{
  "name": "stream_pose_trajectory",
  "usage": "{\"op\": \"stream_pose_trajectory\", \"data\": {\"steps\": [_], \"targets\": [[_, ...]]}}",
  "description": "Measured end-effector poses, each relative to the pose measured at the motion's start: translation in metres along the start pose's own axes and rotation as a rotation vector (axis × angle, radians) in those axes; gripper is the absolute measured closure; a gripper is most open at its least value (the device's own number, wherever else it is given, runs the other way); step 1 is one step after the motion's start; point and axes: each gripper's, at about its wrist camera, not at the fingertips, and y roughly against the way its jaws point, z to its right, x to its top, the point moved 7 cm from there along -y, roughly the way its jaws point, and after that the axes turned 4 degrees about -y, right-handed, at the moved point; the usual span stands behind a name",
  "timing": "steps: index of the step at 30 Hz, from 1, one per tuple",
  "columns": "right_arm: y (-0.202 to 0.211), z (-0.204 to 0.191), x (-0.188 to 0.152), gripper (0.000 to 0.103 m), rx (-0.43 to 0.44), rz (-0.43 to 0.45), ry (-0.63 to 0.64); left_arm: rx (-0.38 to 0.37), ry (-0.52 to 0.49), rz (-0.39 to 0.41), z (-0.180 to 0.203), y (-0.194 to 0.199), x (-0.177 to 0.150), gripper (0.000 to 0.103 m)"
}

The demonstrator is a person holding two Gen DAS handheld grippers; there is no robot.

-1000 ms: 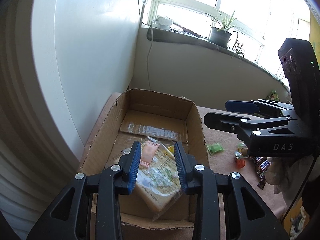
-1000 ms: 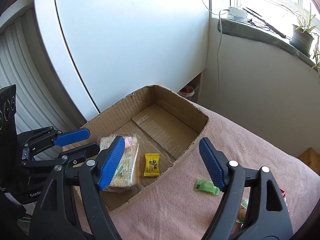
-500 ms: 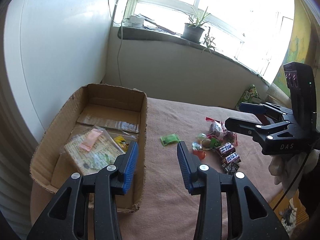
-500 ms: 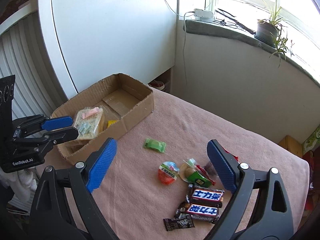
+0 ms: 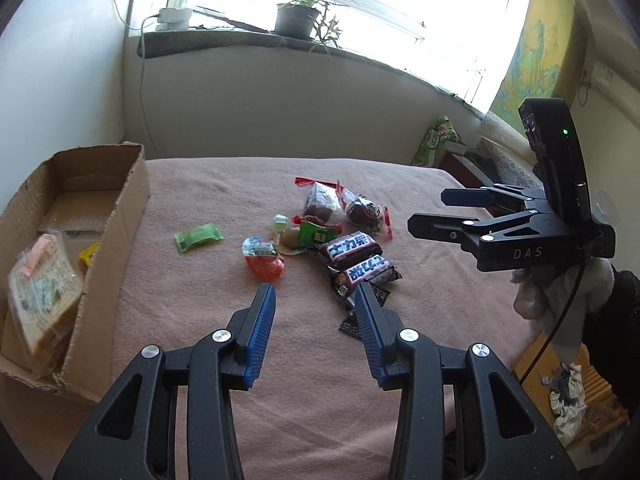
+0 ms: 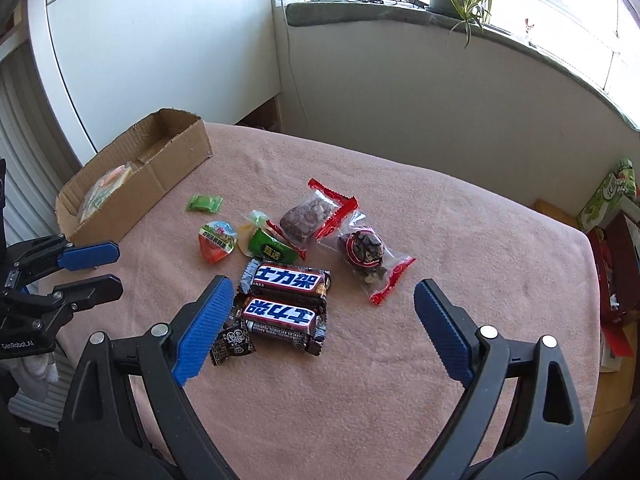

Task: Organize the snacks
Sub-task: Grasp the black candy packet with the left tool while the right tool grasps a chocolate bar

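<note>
A cardboard box (image 5: 132, 216) (image 6: 176, 152) at the table's left holds a bread packet (image 5: 40, 300) with a pink sweet and a yellow sweet. Loose snacks lie mid-table: a green sweet (image 5: 198, 237) (image 6: 205, 203), a jelly cup (image 5: 262, 259) (image 6: 216, 241), two Snickers bars (image 5: 352, 245) (image 6: 286, 278), two clear red-edged packets (image 5: 322, 200) (image 6: 312, 216) and a small dark sweet (image 6: 233, 340). My left gripper (image 5: 315, 292) (image 6: 92, 266) is open and empty, above the cloth near the bars. My right gripper (image 6: 324, 296) (image 5: 432, 210) is open wide and empty, over the bars.
The table wears a pink cloth (image 5: 280, 392) (image 6: 460, 240). A white wall and a windowsill with a potted plant (image 5: 298, 20) stand behind. A green carton (image 6: 608, 196) and clutter lie off the right edge.
Both grippers have swung right, away from the box toward the pile of loose snacks. The bread packet stays in the box. Both grippers stay open and empty.
</note>
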Motion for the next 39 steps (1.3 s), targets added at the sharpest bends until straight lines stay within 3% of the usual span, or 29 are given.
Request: {"op": "stream_pose_trajectory", "data": {"steps": [2,6,16,19,30,34,39], "targets": [[-0.003,0.000,-0.006,0.015,0.029,-0.006,0.022,-0.016,-0.018,-0.016,0.012,-0.008,-0.004,0.063],[-0.011,-0.009,-0.017,0.052,0.081,-0.060,0.121,-0.048,-0.040,-0.050,0.030,-0.023,-0.010,0.063],[-0.032,-0.036,-0.037,0.053,0.168,-0.168,0.409,-0.049,-0.097,-0.129,0.049,-0.056,-0.021,0.068],[-0.041,-0.036,-0.042,0.059,0.167,-0.201,0.457,-0.032,-0.119,-0.147,0.052,-0.062,-0.022,0.068],[-0.057,-0.047,-0.039,0.060,0.226,-0.233,0.551,-0.009,-0.146,-0.192,0.064,-0.087,-0.025,0.068],[-0.061,-0.047,-0.037,0.060,0.257,-0.253,0.539,0.015,-0.149,-0.198,0.067,-0.091,-0.030,0.079],[-0.070,-0.049,-0.038,0.060,0.293,-0.287,0.523,0.025,-0.162,-0.196,0.071,-0.090,-0.032,0.079]]}}
